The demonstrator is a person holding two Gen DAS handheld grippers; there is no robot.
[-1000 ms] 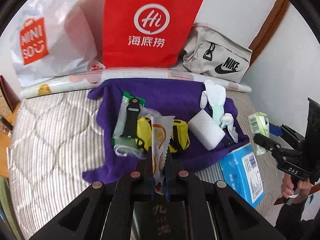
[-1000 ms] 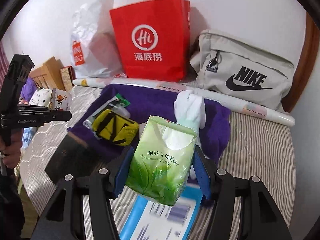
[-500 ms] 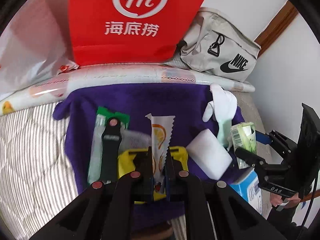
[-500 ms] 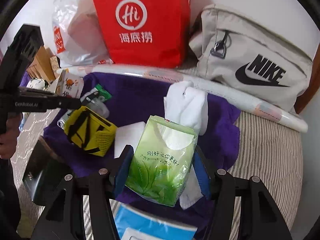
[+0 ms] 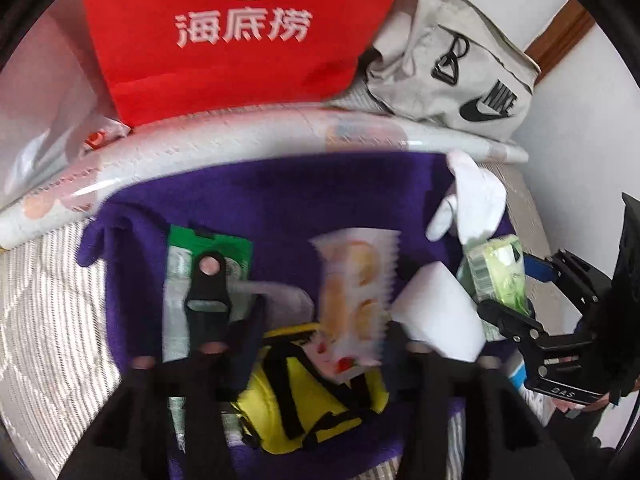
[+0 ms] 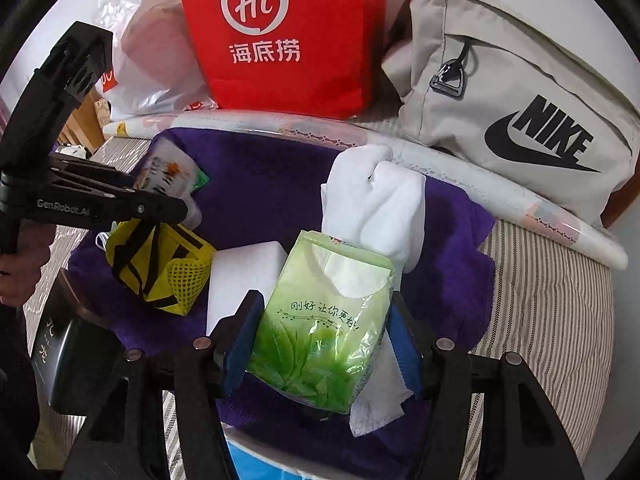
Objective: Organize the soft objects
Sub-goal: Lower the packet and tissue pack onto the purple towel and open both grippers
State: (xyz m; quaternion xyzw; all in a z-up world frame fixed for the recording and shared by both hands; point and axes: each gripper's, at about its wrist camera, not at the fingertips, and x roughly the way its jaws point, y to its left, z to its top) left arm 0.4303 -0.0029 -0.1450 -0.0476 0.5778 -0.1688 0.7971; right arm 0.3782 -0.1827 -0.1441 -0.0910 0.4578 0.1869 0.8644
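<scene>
Between the right gripper (image 6: 320, 344)'s blue pads sits a crinkly green tissue pack (image 6: 324, 328), clamped, long axis pointing away. Left gripper (image 5: 324, 328)'s jaws have just been opening; the glossy serrated sachet (image 5: 354, 300) lies loose between them above the fuzzy purple towel (image 5: 280, 200).

I am seeing a green tissue pack (image 6: 326, 328) sitting upright over the purple towel (image 6: 256, 184), a blurred orange-print sachet (image 5: 354, 296) tilting above the yellow mesh pouch (image 5: 312, 404), white sponge (image 5: 440, 316) beside.
</scene>
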